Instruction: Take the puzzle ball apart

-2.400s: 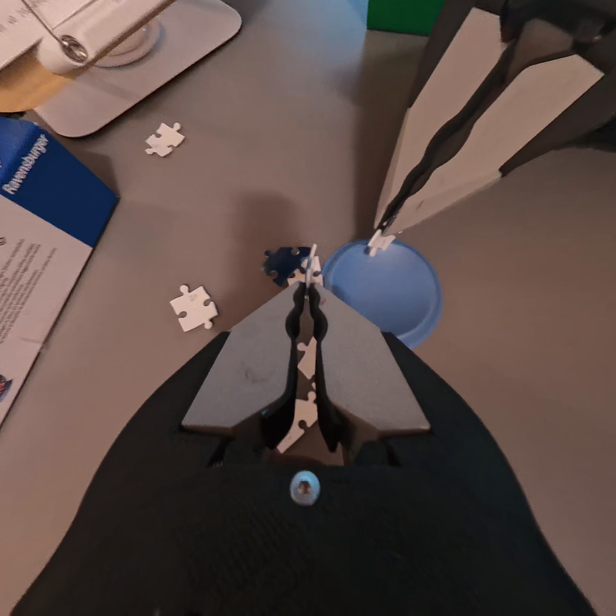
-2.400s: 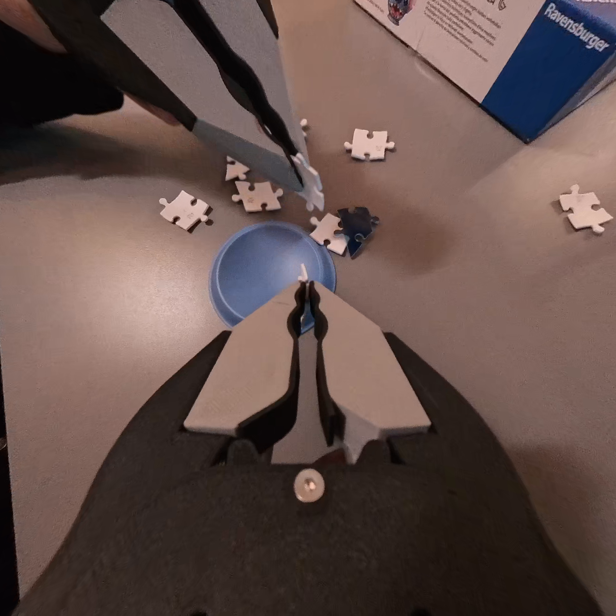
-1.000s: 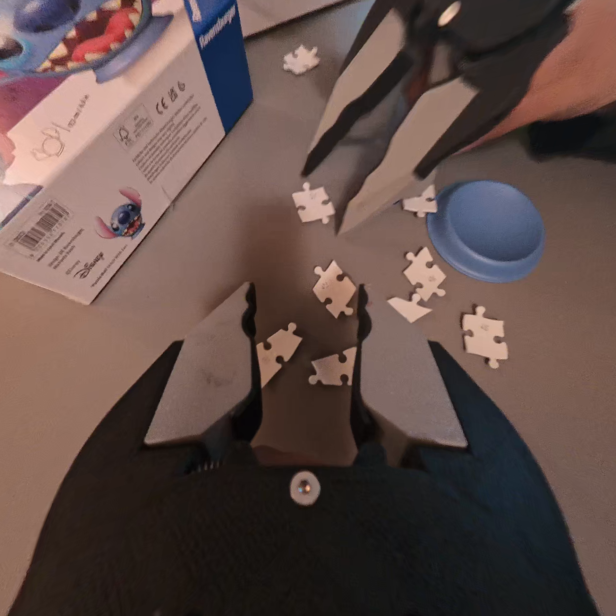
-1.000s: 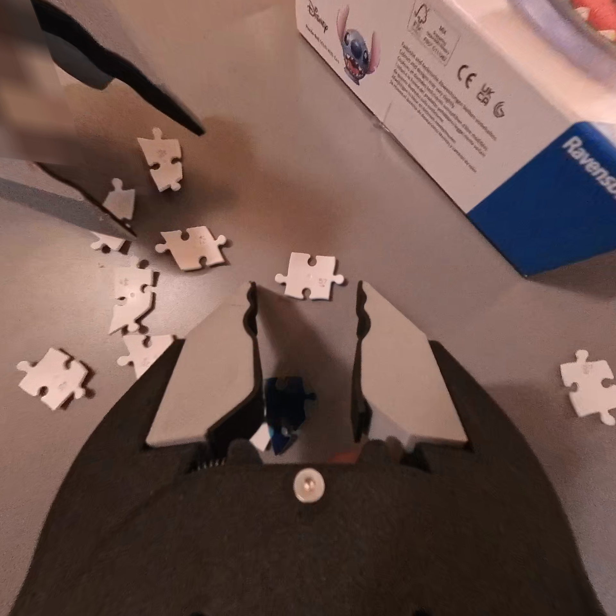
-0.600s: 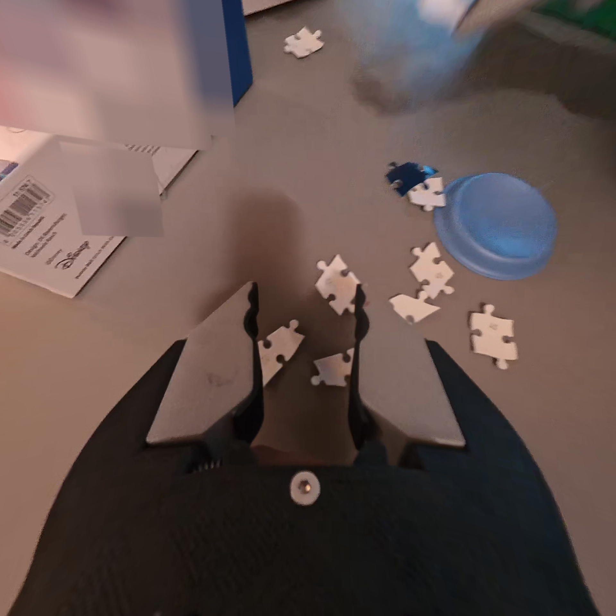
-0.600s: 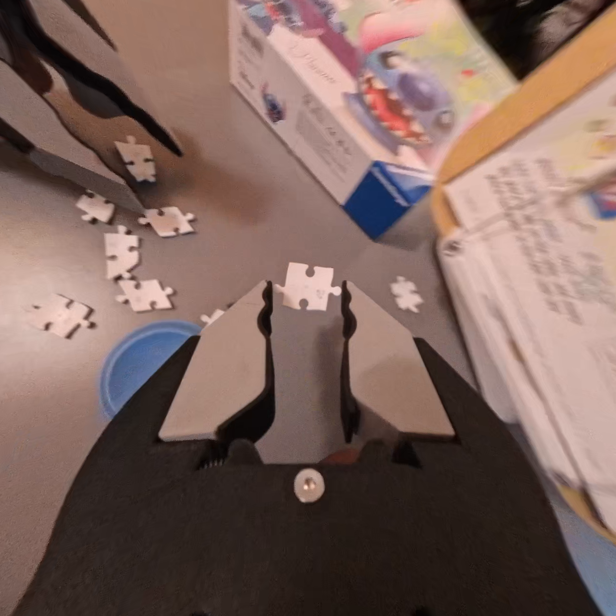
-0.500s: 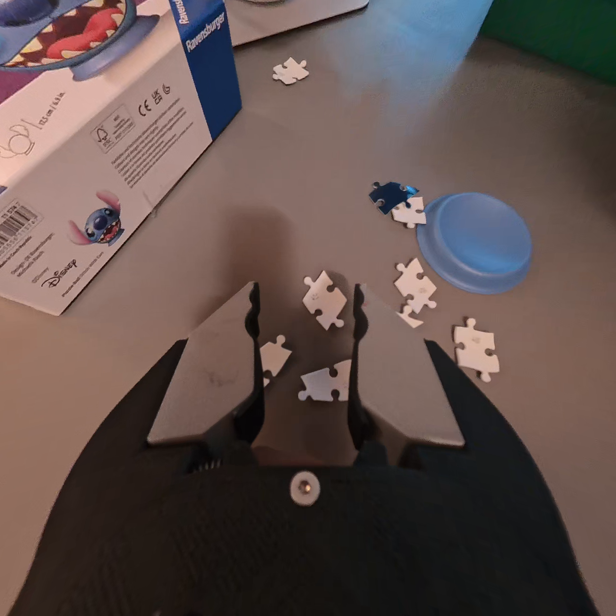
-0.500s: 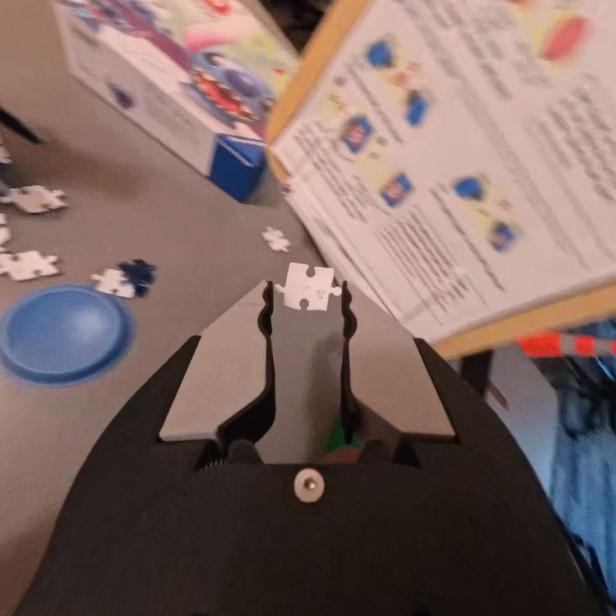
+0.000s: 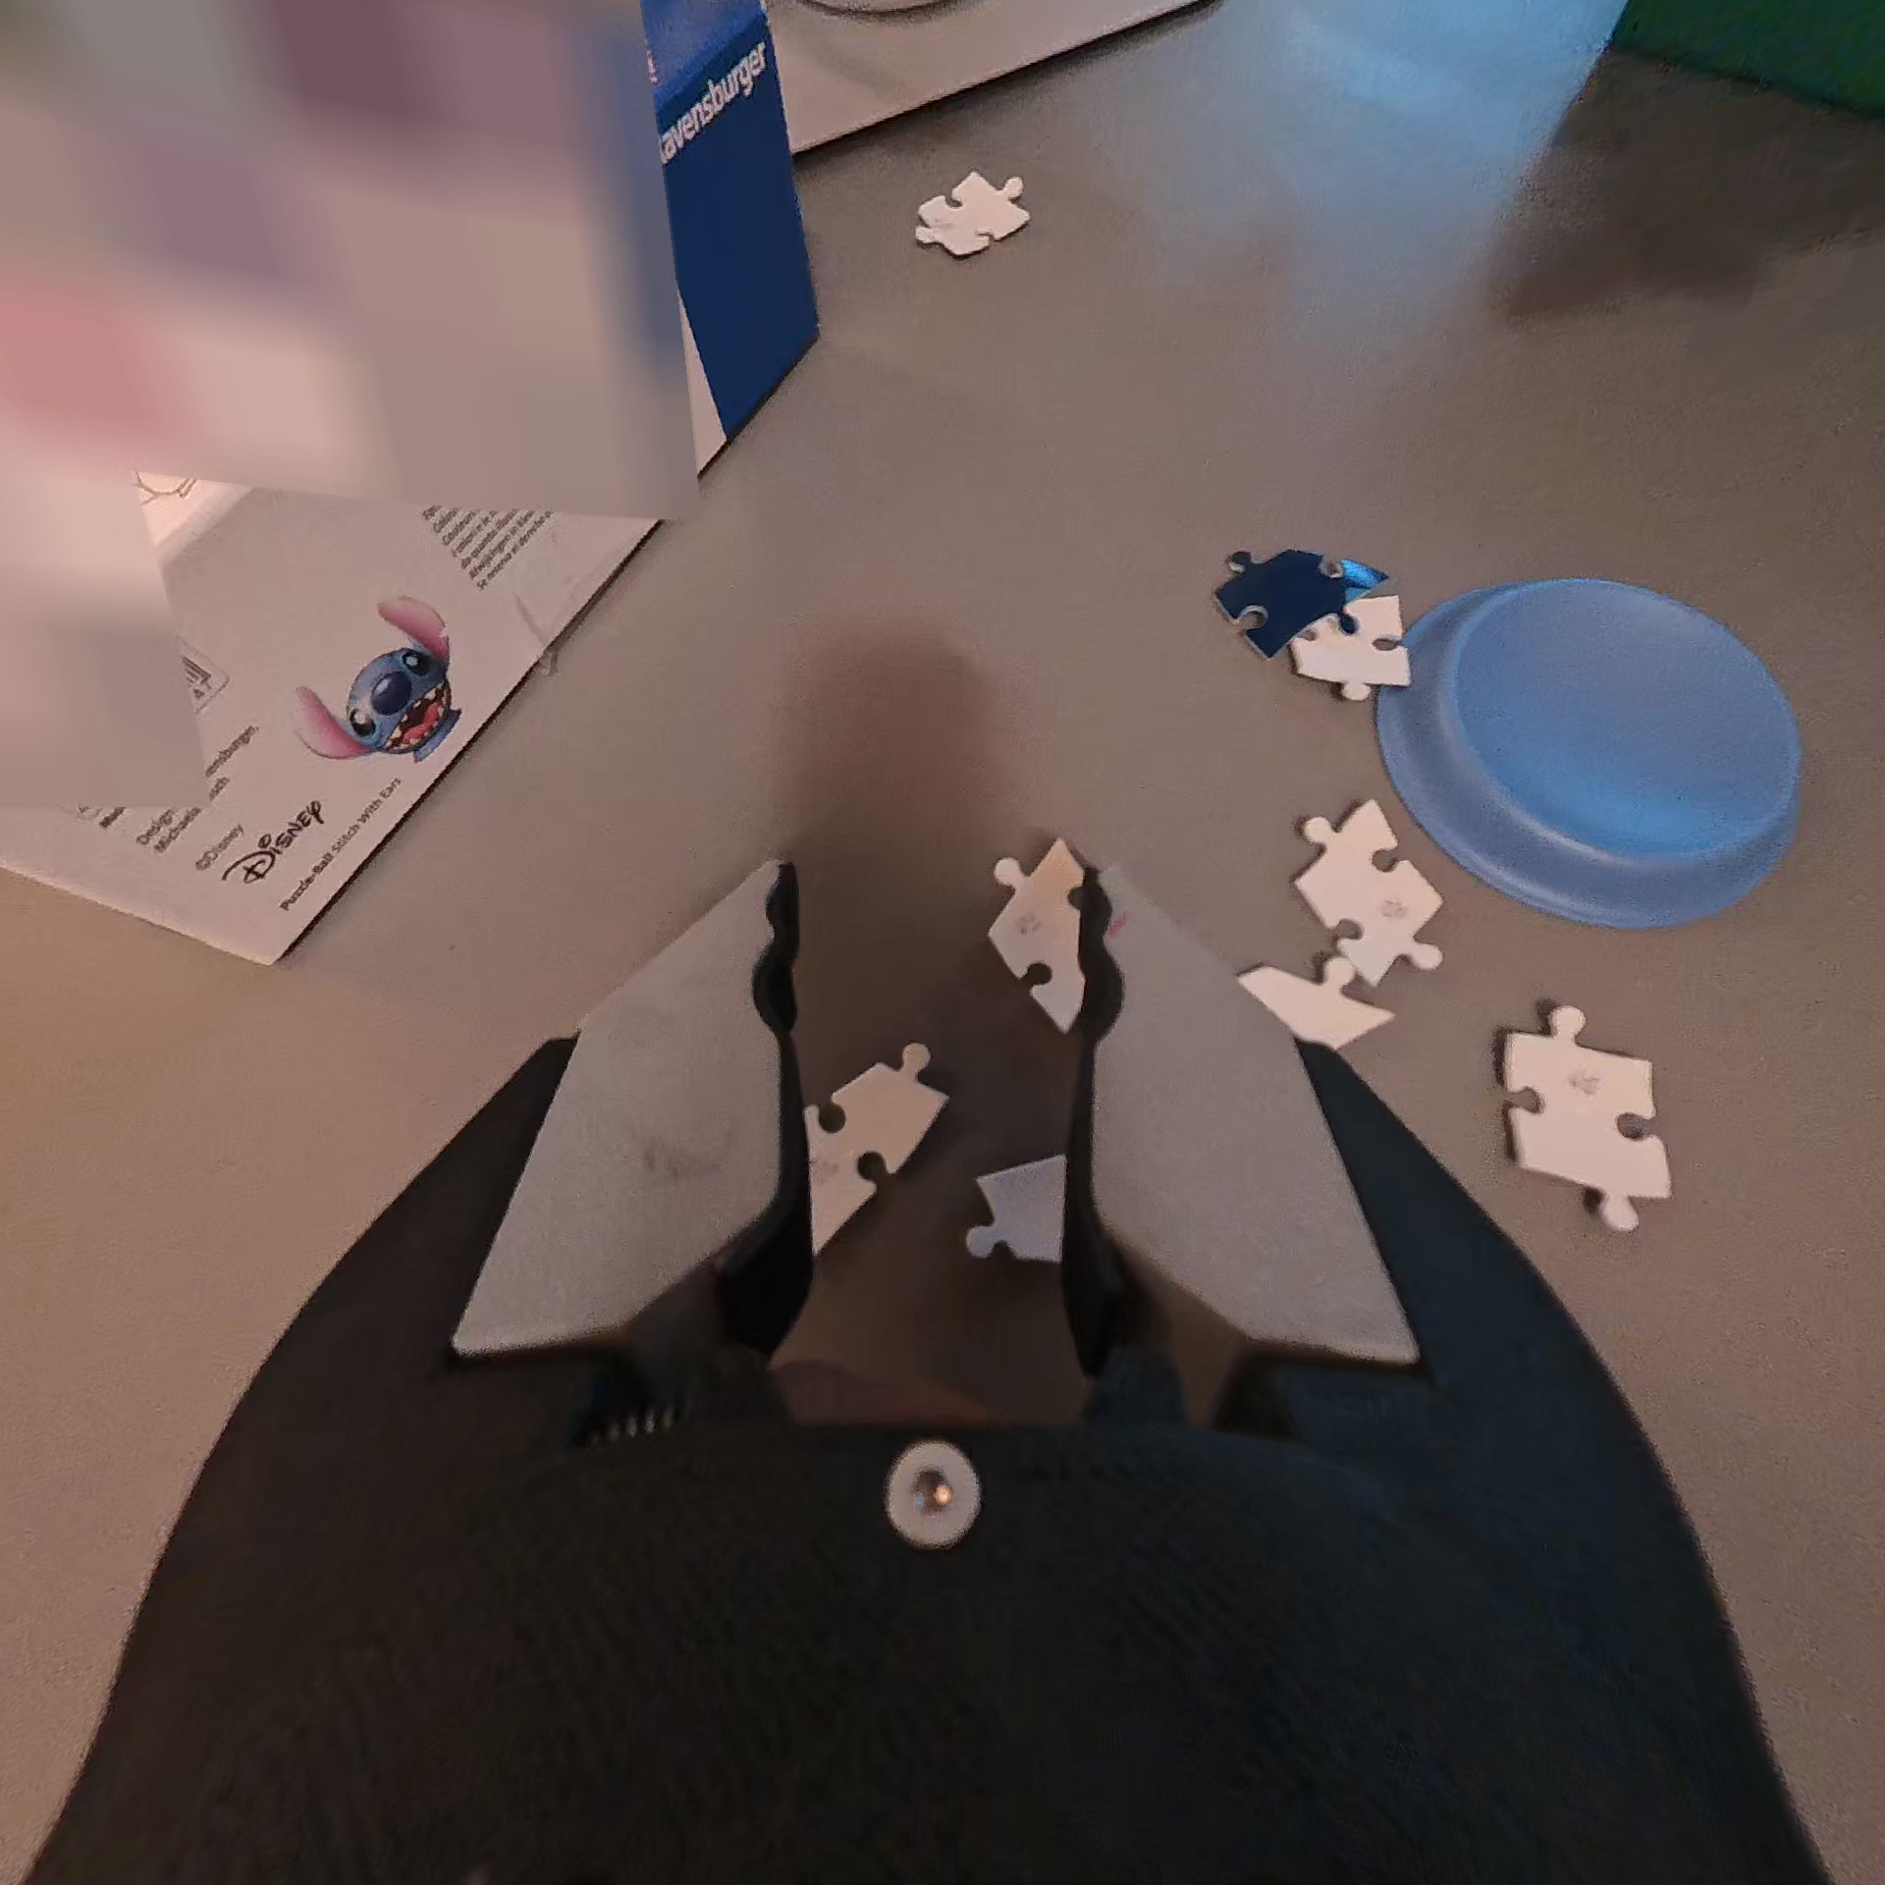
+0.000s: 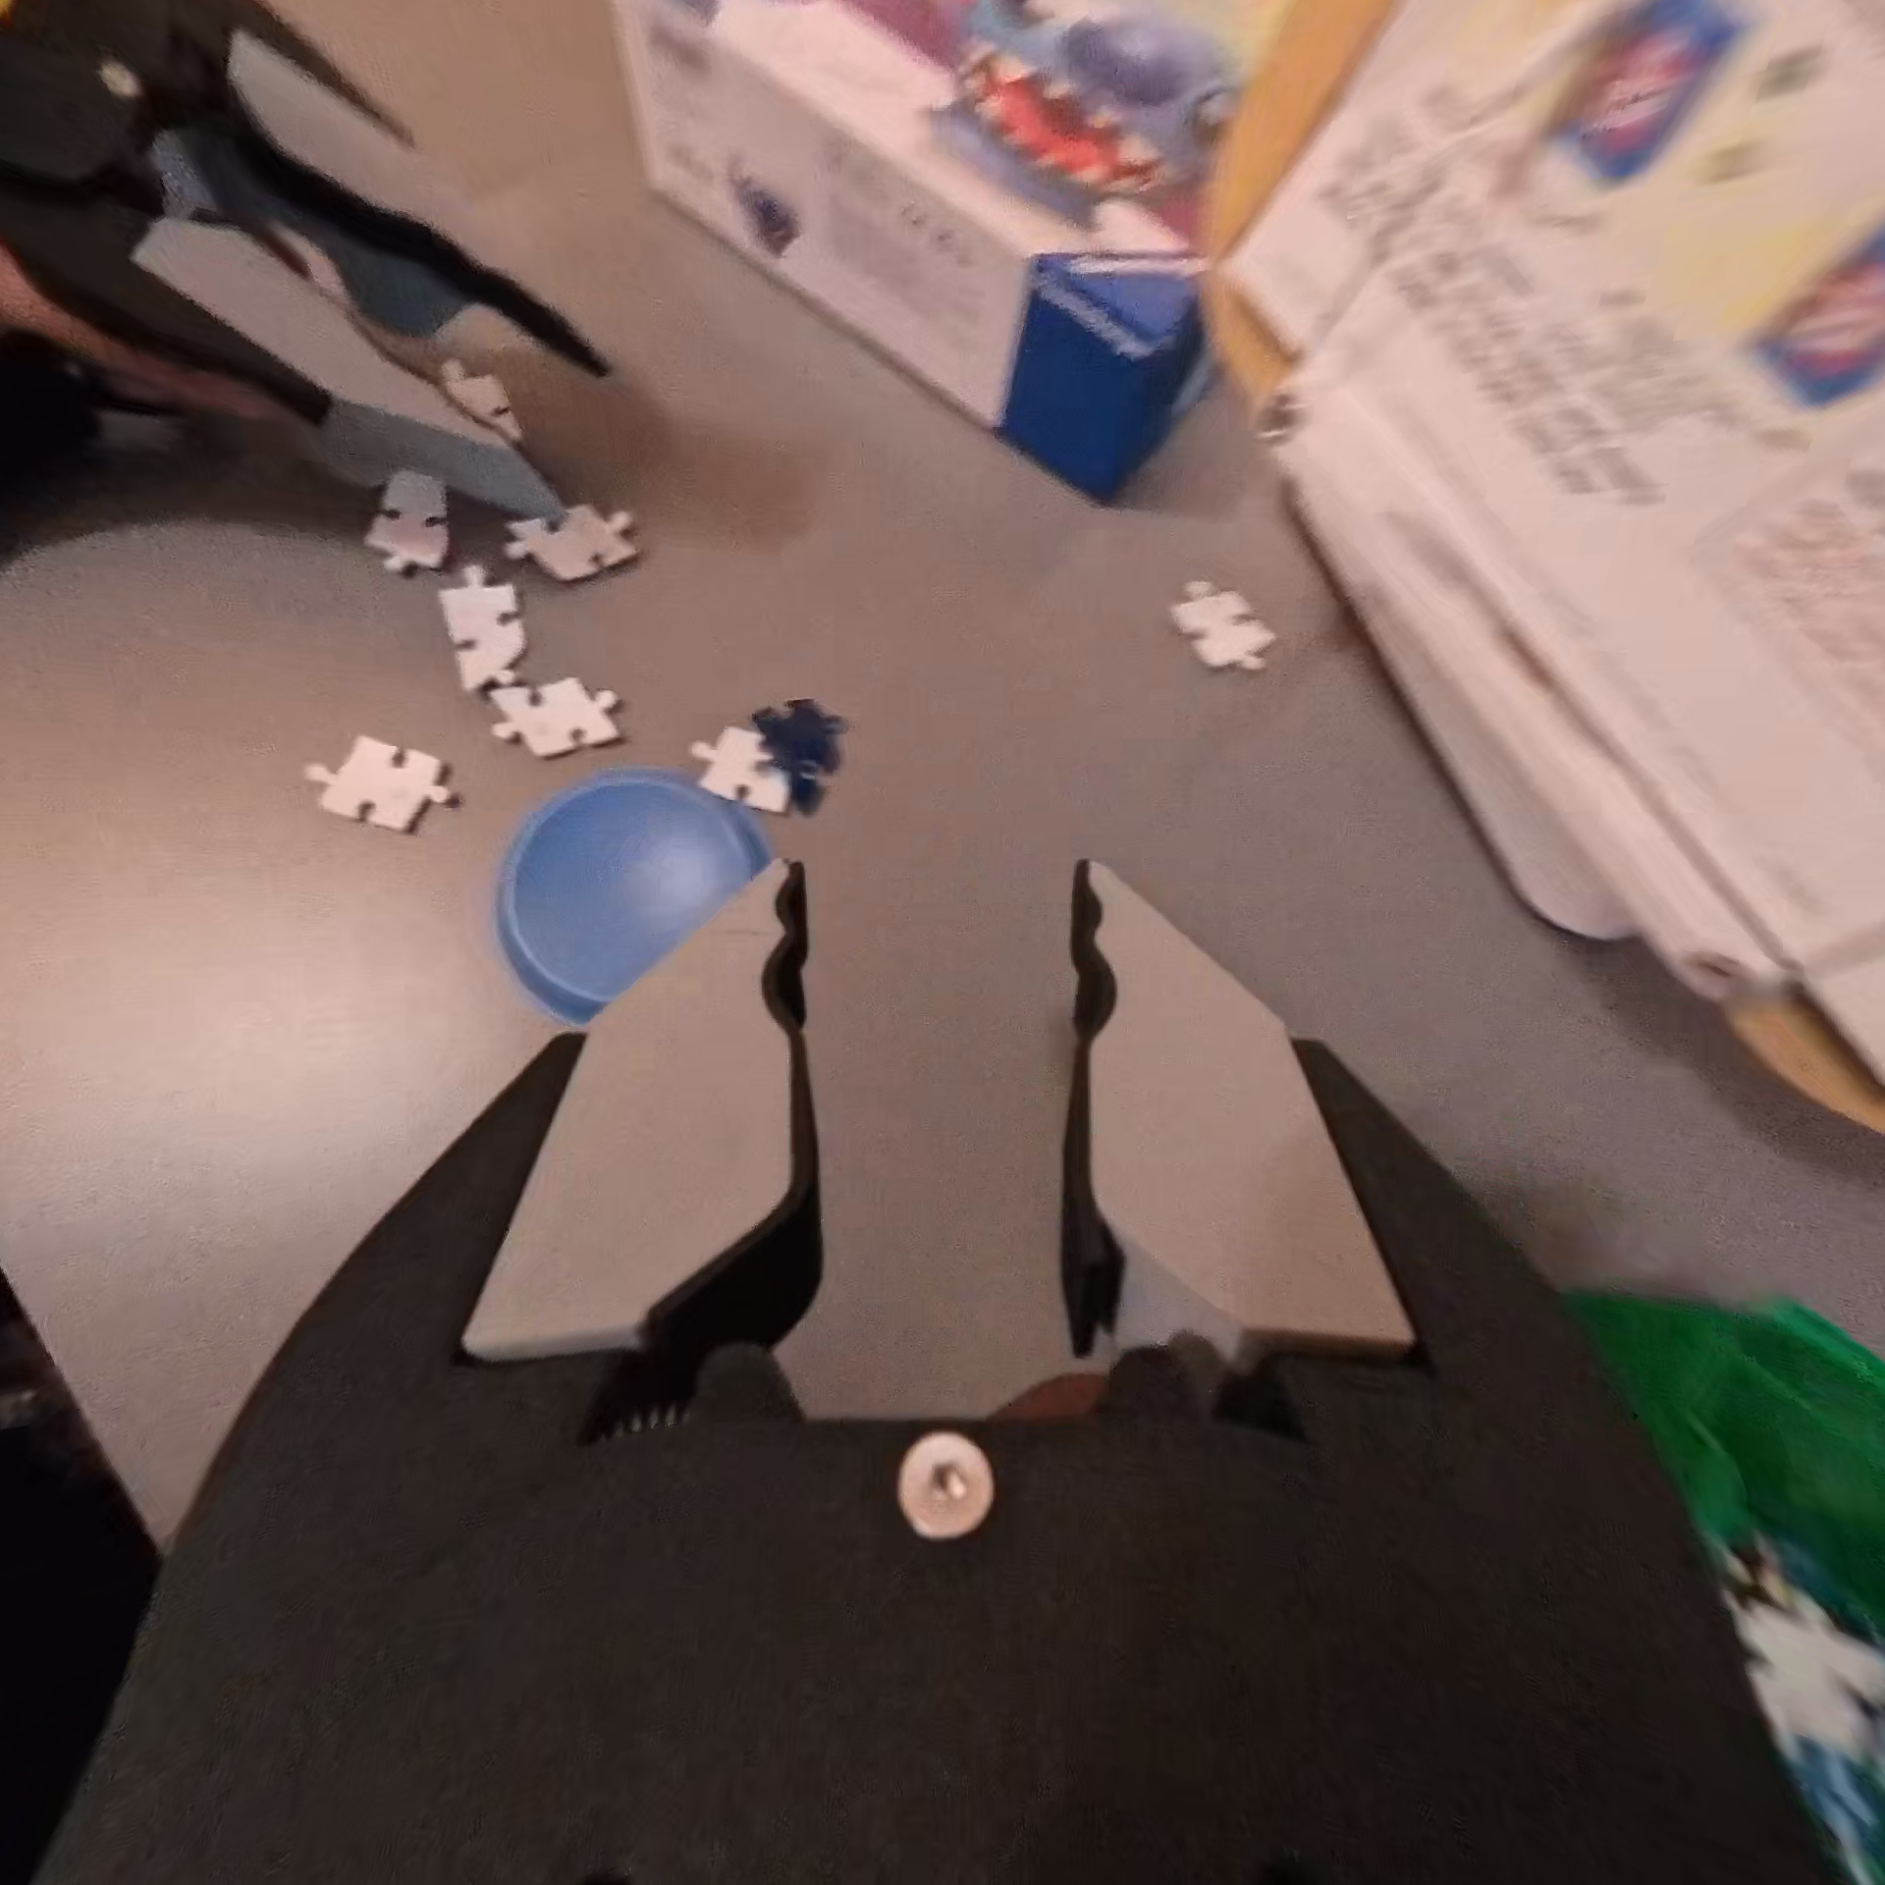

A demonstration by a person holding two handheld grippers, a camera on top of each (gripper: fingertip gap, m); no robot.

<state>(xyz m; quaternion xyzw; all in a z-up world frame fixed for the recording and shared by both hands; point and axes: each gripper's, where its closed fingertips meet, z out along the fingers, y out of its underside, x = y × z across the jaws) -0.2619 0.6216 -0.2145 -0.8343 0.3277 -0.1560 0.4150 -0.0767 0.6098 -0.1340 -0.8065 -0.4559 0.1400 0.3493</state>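
While both grippers hang above the grey worktop (image 9: 1071, 428), neither one holds anything. The left gripper (image 9: 936, 882) stands wide, its fingers spread over scattered white puzzle pieces that lie flat on the worktop. One white piece (image 9: 1040, 933) shows against the inner edge of the right finger (image 9: 1204, 1102); whether it touches cannot be told. Two more white pieces (image 9: 872, 1117) (image 9: 1020, 1209) lie lower in the gap between the fingers.

The right gripper (image 10: 938, 877) also stands wide, with only bare worktop between its fingers. Its left fingertip overlaps the rim of a round blue dish (image 10: 622, 887) in the view.

Farther out, in the left wrist view, the blue dish (image 9: 1591, 745) sits to the right, rim down on the worktop. A dark blue puzzle piece (image 9: 1280, 597) and a white one (image 9: 1352, 653) lie just beside it, overlapping each other. Three further white pieces (image 9: 1367, 898) (image 9: 1311, 1000) (image 9: 1581, 1112) lie near the dish. A single white piece (image 9: 969, 214) lies well apart, near a white-and-blue puzzle box (image 9: 734, 235) at the left.

In the right wrist view, a printed sheet (image 10: 1632, 408) on a wooden board fills the right side. A green packet (image 10: 1775, 1448) sits at the lower right. This view is motion-blurred.
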